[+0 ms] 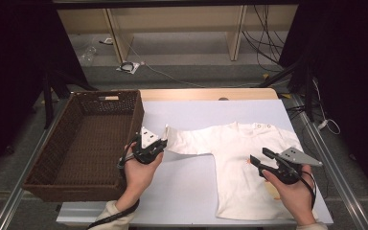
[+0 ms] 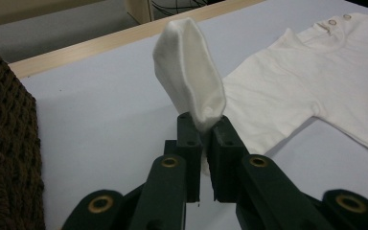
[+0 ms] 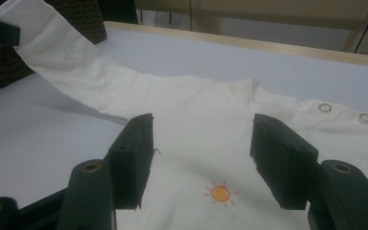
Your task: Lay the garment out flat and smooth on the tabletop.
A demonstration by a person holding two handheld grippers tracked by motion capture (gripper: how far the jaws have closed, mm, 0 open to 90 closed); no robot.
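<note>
1. Right gripper [image 1: 260, 159]: jaws wide apart, holding nothing, over the shirt's body near the table's [image 1: 191, 191] front right corner.
2. Left gripper [image 1: 162, 142]: jaws clamped on the sleeve cuff [image 2: 191, 81], lifted beside the basket [image 1: 76, 143].
3. White baby shirt [image 1: 249, 163]: spread flat right of centre. Judged light, soft, limp; best taken at hems or cuffs.
4. The right gripper view shows a sun print [image 3: 219, 193] and shoulder snaps [image 3: 324, 107]; the high view shows the whole layout.

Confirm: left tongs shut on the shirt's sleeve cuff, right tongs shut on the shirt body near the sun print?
Not quite. The right tongs are open, jaws spread either side of the sun print and gripping nothing, per the right gripper view. The left tongs are indeed shut on the sleeve cuff of the shirt.
</note>
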